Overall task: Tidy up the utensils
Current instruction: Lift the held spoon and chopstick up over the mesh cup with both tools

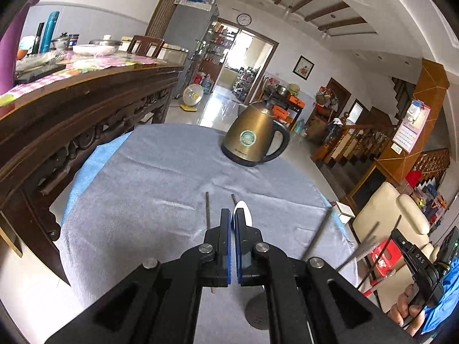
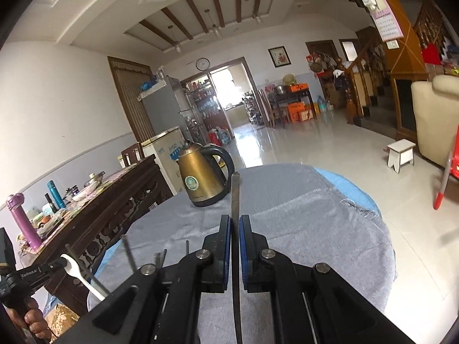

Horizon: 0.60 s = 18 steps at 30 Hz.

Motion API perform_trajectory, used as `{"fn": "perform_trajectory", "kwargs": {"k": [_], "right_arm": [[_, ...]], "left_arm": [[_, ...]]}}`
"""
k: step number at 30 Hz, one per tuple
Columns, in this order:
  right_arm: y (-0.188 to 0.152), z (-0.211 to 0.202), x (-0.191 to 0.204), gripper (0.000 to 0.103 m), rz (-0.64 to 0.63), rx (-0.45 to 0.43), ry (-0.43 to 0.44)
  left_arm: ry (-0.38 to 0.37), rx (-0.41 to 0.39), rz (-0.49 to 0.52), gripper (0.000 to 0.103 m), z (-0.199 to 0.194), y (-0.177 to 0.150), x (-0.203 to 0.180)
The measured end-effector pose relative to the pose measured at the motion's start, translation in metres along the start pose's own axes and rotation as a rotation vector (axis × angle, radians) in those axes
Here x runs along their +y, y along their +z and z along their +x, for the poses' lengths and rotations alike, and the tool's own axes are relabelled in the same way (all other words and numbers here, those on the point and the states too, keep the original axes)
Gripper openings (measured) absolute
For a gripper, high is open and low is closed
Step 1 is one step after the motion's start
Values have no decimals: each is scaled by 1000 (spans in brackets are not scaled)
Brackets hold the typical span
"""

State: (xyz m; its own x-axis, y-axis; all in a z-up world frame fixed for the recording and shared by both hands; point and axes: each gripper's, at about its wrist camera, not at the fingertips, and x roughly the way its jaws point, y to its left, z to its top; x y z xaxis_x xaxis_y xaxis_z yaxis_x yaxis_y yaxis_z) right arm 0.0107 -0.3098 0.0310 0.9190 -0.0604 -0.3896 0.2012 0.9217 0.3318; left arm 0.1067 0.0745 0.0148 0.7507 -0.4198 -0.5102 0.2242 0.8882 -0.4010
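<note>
My left gripper is shut on a white plastic spoon, whose bowl sticks out past the right finger; the spoon also shows at the left of the right wrist view. My right gripper is shut on a long flat metal utensil handle that points up and away. Thin metal chopsticks stand upright below the left gripper; they also show in the right wrist view. A dark perforated holder lies partly hidden under the left gripper.
A round table with a grey cloth carries a gold electric kettle at its far side. A carved wooden sideboard with dishes stands to the left. A cream armchair and small white stool are to the right.
</note>
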Motion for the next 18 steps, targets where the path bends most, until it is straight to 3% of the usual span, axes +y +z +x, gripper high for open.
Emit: {"fn": "perform_trajectory", "kwargs": {"k": [18], "right_arm": [[3,-38,13,7,3,-50,66]], "left_arm": [[-43,-63,107,2,-45,-8,-47]]}}
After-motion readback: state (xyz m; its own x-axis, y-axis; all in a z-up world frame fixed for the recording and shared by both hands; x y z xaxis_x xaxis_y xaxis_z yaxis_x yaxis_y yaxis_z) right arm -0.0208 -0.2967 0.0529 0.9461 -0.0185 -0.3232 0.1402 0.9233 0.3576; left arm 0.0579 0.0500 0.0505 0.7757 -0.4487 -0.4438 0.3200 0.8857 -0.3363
